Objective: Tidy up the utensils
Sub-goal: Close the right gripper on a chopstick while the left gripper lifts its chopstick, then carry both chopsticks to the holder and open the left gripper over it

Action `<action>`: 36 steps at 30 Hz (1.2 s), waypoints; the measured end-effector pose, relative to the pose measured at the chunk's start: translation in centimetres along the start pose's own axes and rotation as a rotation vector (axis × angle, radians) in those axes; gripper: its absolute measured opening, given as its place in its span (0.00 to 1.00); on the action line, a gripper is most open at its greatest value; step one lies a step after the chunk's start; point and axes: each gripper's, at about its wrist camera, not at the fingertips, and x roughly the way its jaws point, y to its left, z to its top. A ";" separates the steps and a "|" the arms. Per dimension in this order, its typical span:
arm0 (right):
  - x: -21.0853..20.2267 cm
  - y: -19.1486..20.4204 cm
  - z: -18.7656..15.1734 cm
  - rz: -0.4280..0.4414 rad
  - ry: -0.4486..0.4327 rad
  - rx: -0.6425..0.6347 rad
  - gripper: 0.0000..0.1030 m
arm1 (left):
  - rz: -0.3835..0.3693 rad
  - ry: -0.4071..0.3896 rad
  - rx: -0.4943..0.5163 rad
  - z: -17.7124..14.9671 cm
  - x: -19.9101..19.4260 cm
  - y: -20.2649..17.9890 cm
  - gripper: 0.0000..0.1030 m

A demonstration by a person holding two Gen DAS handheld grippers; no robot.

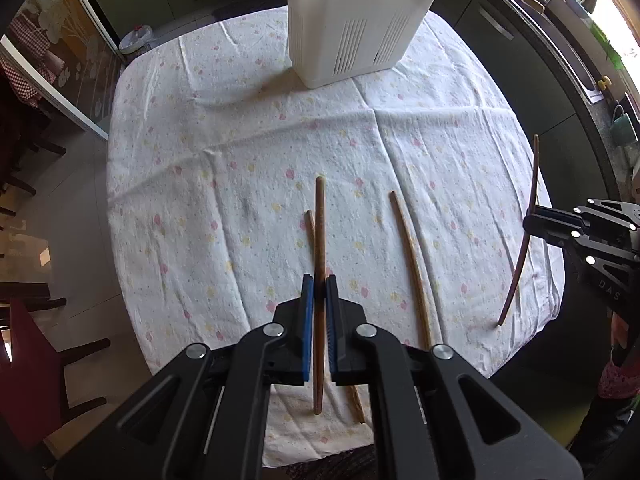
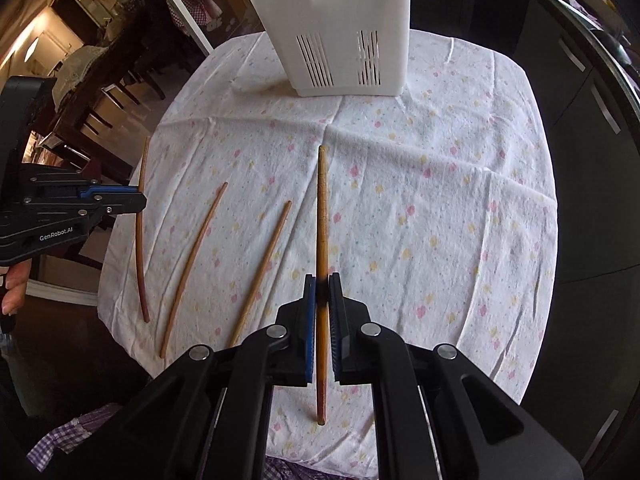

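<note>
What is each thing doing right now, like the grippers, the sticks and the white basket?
Left gripper: shut on one chopstick, lifted off the cloth.
Right gripper: shut on another chopstick, also lifted.
Two loose chopsticks: lying flat on the tablecloth, apart.
White basket: standing upright at the far end of the table, utensils already poking out of the top.

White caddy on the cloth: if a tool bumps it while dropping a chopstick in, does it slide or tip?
The caddy looks like thin slotted plastic, so probably light and easy to shove. It's tall with utensils standing inside, so a hit near the rim might tip it. The wrinkled cloth could drag with it rather than let it slide.
</note>
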 end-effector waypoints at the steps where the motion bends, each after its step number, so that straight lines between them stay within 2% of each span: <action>1: -1.0 -1.2 -0.7 0.007 -0.018 0.004 0.07 | 0.000 -0.009 0.001 0.3 -0.1 -0.5 0.06; 8: -5.0 -2.0 -2.1 0.018 -0.113 0.022 0.07 | 0.000 -0.085 0.023 0.7 -3.2 -2.2 0.06; 20: -7.9 -1.6 -1.4 0.015 -0.186 0.006 0.07 | -0.009 -0.211 0.040 3.0 -8.4 -3.7 0.06; 29: -8.0 -2.1 -1.1 0.019 -0.189 0.012 0.07 | -0.004 -0.430 0.036 8.1 -16.3 -5.4 0.06; 36: -8.0 -3.0 -1.5 0.029 -0.188 0.025 0.07 | 0.023 -0.590 0.002 13.2 -19.8 -5.9 0.06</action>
